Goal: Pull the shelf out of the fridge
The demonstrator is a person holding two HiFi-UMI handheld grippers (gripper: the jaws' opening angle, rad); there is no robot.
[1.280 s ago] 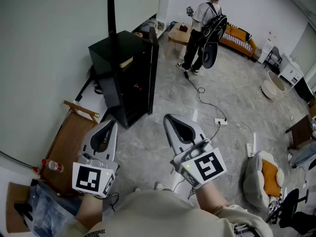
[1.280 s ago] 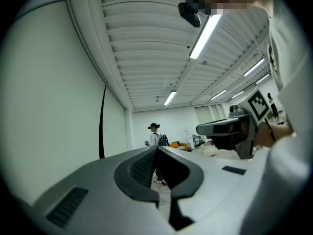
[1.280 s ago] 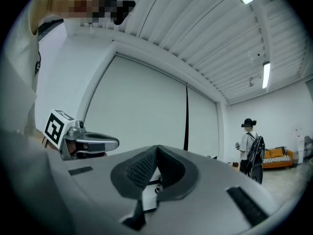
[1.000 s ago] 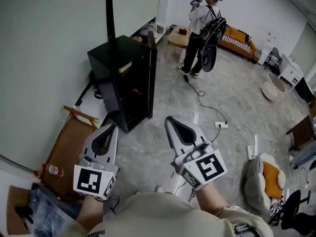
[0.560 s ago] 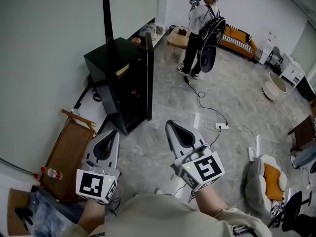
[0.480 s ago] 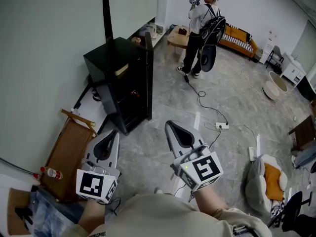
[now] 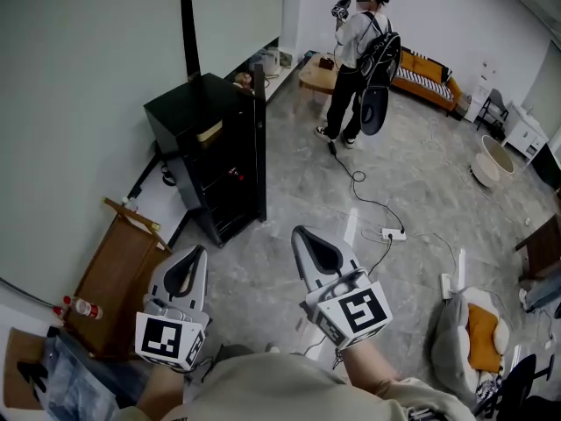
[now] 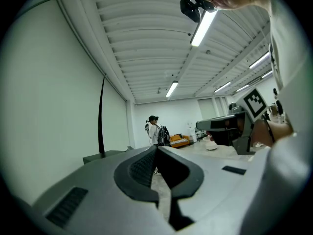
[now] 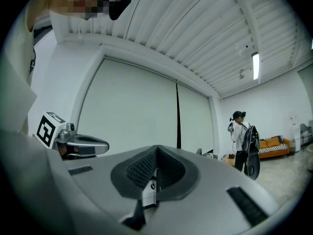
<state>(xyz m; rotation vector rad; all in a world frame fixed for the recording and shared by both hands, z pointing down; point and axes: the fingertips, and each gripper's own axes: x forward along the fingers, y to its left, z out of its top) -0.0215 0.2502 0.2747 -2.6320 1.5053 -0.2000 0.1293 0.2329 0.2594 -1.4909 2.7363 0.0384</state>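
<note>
The small black fridge (image 7: pixel 206 134) stands against the left wall, and its door (image 7: pixel 260 152) hangs open toward the room. Its dark inside (image 7: pixel 221 182) shows shelves that I cannot tell apart. Both grippers are held level over the grey floor, well short of the fridge and touching nothing. My left gripper (image 7: pixel 197 251) has its jaws together and nothing in them. My right gripper (image 7: pixel 302 232) is shut and empty too. In the left gripper view the fridge top (image 8: pixel 105 155) shows beyond the closed left gripper (image 8: pixel 156 148). The right gripper (image 9: pixel 156 148) points at the pale wall.
A person with a backpack (image 7: pixel 359 51) stands at the far end. A cable runs to a power strip (image 7: pixel 392 233) on the floor ahead, to the right. A wooden cabinet (image 7: pixel 114 274) and a bottle (image 7: pixel 79 307) are at the left. A black pole (image 7: pixel 186 24) rises behind the fridge.
Both grippers have sunk a little in the head view and stayed shut. The fridge has drifted up and left in the picture. The standing person has shifted pose.
</note>
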